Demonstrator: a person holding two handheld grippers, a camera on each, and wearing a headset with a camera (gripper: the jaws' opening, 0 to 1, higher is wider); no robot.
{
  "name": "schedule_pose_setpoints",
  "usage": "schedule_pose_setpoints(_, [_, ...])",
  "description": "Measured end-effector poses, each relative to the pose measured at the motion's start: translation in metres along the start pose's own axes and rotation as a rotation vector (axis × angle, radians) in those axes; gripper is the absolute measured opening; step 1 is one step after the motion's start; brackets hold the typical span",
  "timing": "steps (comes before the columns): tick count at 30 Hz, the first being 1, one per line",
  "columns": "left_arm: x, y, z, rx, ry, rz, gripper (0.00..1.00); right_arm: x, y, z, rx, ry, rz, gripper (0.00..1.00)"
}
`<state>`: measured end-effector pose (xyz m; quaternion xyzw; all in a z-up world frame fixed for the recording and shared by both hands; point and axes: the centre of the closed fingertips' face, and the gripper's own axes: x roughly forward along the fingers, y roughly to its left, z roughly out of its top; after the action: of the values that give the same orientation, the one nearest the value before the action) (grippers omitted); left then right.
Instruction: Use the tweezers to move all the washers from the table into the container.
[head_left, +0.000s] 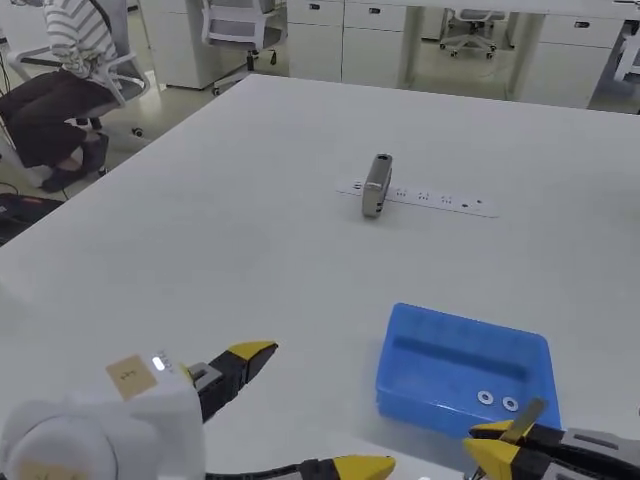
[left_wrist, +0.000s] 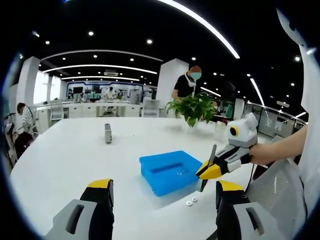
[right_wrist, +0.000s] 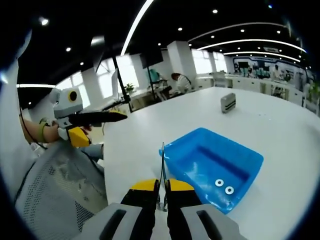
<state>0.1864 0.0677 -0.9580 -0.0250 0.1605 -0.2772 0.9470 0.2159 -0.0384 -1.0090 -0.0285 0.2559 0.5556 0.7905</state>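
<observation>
A blue container (head_left: 465, 350) sits at the near right of the white table, with two washers (head_left: 497, 401) lying inside it. Two more washers (left_wrist: 191, 201) rest on the table just in front of the container (left_wrist: 167, 170). My right gripper (right_wrist: 162, 187) is shut on thin metal tweezers (right_wrist: 163, 162), whose tips point past the container's near corner (right_wrist: 172, 150). In the left gripper view the tweezers (left_wrist: 209, 167) hang slanted above the loose washers. My left gripper (head_left: 305, 410) is open with nothing between its fingers, left of the container.
A white power strip (head_left: 440, 199) with a grey block (head_left: 376, 185) standing on it lies mid-table. A person sits on an office chair (head_left: 60, 60) at the far left. A potted plant (left_wrist: 195, 107) stands past the table, and a person (left_wrist: 187, 82) is behind it.
</observation>
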Motion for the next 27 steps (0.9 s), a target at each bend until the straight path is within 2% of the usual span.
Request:
schedule_pose_setpoints(3, [0.0, -0.001, 0.0, 0.007, 0.0, 0.0, 0.85, -0.006, 0.001, 0.006, 0.014, -0.013, 0.007, 0.03])
schedule_pose_setpoints(6, [0.0, 0.0, 0.0, 0.007, 0.002, 0.002, 0.85, -0.013, -0.002, 0.014, 0.009, -0.03, -0.008, 0.03])
schedule_pose_setpoints(10, [0.0, 0.0, -0.001, 0.009, 0.002, 0.004, 0.85, -0.026, -0.021, 0.034, 0.028, -0.113, -0.11, 0.03])
schedule_pose_setpoints(13, [0.0, 0.0, 0.0, 0.011, 0.0, 0.002, 0.85, -0.033, -0.032, 0.043, 0.033, -0.137, -0.147, 0.03])
schedule_pose_setpoints(16, [0.0, 0.0, 0.0, 0.011, -0.001, 0.0, 0.85, -0.035, -0.034, 0.05, 0.049, -0.159, -0.151, 0.03])
schedule_pose_setpoints(27, [0.0, 0.001, 0.0, 0.015, -0.003, 0.003, 0.85, -0.025, -0.047, 0.055, 0.042, -0.134, -0.168, 0.03])
